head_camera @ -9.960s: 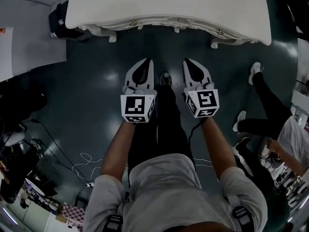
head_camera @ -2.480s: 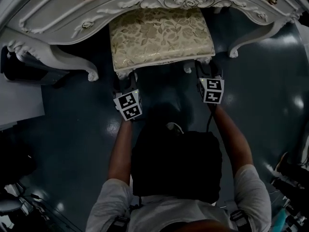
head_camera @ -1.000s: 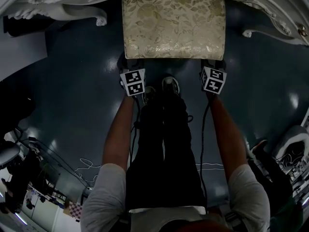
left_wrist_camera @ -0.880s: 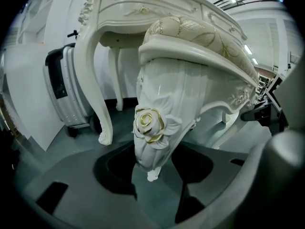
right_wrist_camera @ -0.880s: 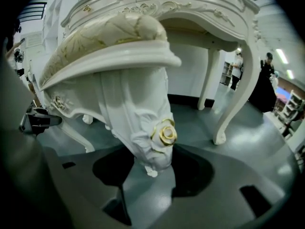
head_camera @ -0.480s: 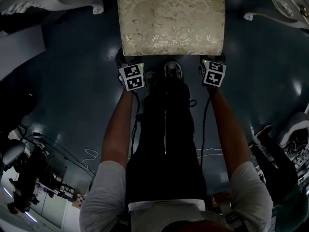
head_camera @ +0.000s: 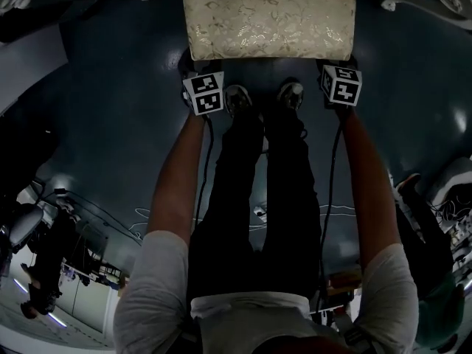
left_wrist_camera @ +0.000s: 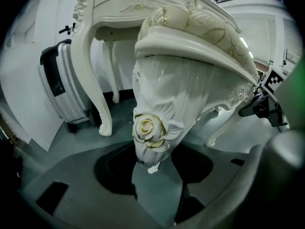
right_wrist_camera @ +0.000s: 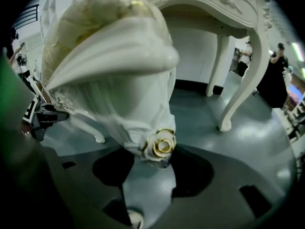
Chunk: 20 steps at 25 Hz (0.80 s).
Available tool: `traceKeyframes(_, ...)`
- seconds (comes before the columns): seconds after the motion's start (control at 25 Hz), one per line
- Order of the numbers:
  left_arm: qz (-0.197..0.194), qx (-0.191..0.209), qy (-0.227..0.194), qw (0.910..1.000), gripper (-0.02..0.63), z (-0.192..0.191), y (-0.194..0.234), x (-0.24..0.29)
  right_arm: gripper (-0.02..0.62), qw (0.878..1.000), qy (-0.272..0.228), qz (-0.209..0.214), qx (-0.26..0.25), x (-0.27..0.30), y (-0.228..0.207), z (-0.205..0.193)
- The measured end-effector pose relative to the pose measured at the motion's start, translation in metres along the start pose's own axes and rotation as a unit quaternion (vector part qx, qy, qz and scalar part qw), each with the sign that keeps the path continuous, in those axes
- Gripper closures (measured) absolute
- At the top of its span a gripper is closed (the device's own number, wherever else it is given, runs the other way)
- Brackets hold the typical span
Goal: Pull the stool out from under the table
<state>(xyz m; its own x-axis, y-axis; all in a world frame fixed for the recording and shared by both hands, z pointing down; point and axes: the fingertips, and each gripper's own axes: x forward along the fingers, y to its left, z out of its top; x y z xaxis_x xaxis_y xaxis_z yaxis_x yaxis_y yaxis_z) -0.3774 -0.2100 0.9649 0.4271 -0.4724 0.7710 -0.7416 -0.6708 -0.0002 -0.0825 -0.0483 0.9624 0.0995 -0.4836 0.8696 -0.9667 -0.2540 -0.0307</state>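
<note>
- At the top of the head view the stool (head_camera: 269,15) stands on the dark floor with its cushion open to view; the frame cuts off its far edge.
- Left gripper (head_camera: 202,92): fingers (left_wrist_camera: 71,185) clamped on the near-left stool leg (left_wrist_camera: 151,128), at the gilt rose.
- Right gripper (head_camera: 341,85): fingers (right_wrist_camera: 228,175) clamped likewise on the near-right leg (right_wrist_camera: 157,144).
- Judgement: the pull looks largely done. The table (left_wrist_camera: 138,4) stands behind the stool, with only its curled feet flanking the far corners. At most a short draw and the release are left.
- Obstructions: the person's own shoes (head_camera: 237,99) sit just behind the near edge and limit travel; cables (head_camera: 147,223) lie farther back.
- Surroundings: a suitcase (left_wrist_camera: 59,87) stands beside a table leg; bystanders (head_camera: 417,212) are at right, well apart.
</note>
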Motion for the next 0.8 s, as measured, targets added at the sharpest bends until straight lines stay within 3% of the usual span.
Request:
traceKeyframes(0.16, 0.012, -0.005, 0.007, 0.9999, 0.37, -0.008, -0.001, -0.005, 0.342, 1.0, 0.012, -0.006, -0.001, -0.004, 0.003, -0.008)
traceKeyframes(0.4, 0.01, -0.002, -0.011, 0.9999, 0.371, -0.001, 0.0, -0.004, 0.344, 0.999, -0.031, -0.016, 0.006, -0.005, 0.001, -0.002)
traceKeyframes(0.8, 0.008, -0.005, 0.001, 1.0, 0.371, -0.004, -0.002, -0.008, 0.345, 1.0, -0.029, -0.009, -0.005, -0.006, 0.002, -0.002)
